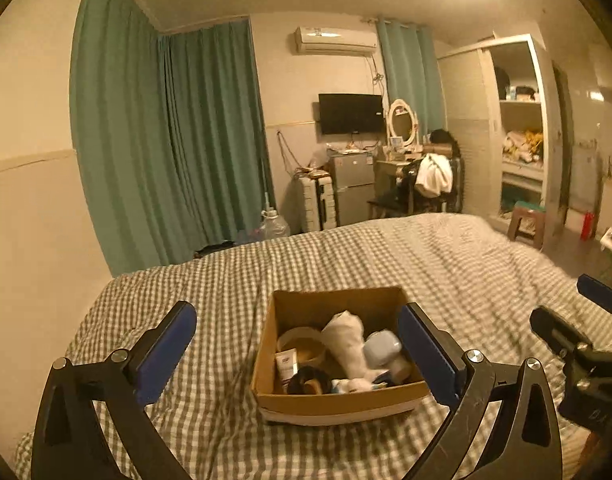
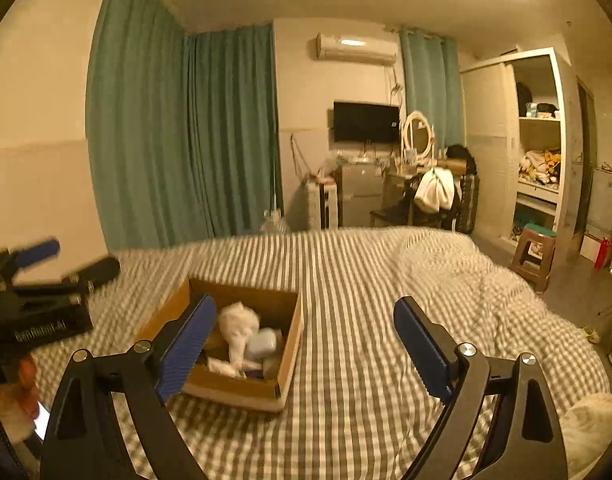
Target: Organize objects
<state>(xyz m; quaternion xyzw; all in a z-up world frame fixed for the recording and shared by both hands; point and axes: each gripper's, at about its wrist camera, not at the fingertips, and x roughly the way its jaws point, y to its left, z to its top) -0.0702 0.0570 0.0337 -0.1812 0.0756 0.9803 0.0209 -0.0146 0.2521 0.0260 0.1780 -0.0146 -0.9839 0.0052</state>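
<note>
Left claw (image 2: pixel 72 268), partly legible white lettering

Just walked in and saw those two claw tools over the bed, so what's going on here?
A person holds a gripper in each hand above a cardboard box on the checked bedspread. The box holds small items: a white rolled cloth, a tape roll and a pale blue-grey case. The left gripper and right gripper are both open and empty; nothing is lifted.
</note>
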